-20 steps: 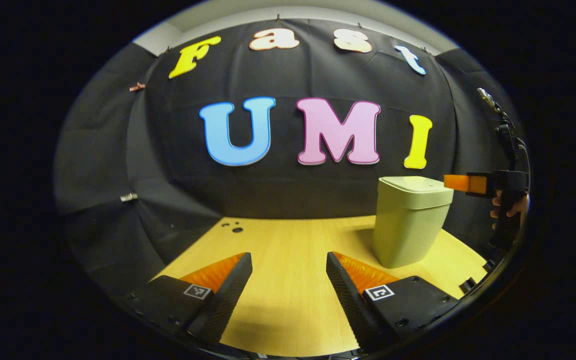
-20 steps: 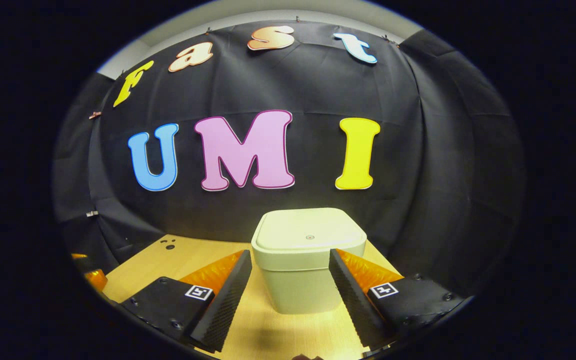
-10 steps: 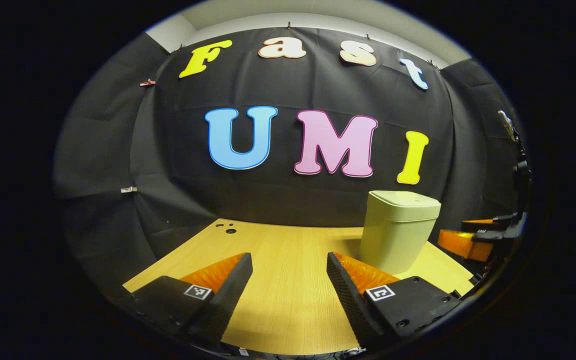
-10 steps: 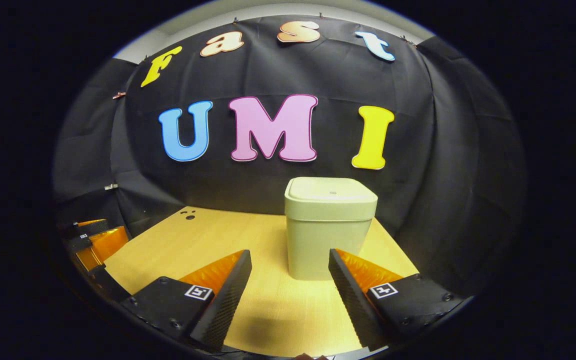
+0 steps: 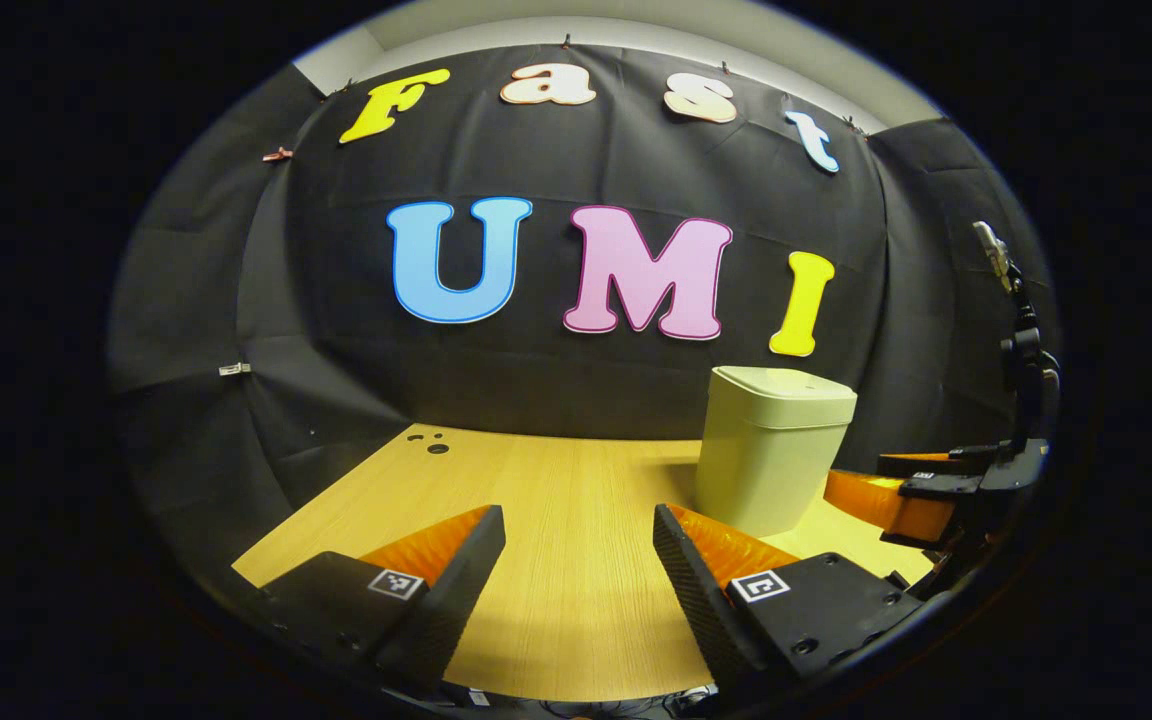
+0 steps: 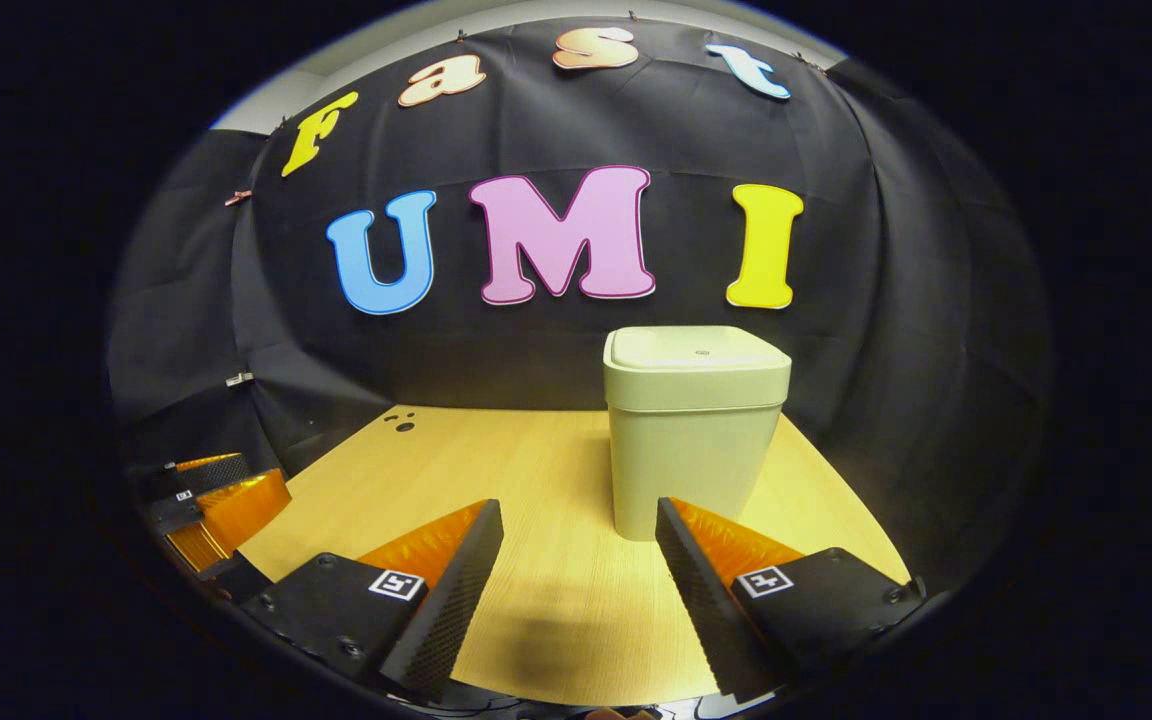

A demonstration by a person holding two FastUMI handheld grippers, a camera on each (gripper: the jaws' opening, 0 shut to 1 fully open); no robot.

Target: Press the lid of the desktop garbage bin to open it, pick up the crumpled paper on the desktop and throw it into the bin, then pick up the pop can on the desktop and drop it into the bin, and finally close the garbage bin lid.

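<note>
Bin [image 6: 696, 430] upright on table [image 6: 536, 470], near back wall [image 6: 886, 300].

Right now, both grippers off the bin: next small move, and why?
Probably none beyond holding clear. The garbage bin stands with its lid flat and shut; the left gripper and right gripper are both open with nothing between the fingers, and the desktop around the bin carries no paper or can, so the task looks finished.
</note>
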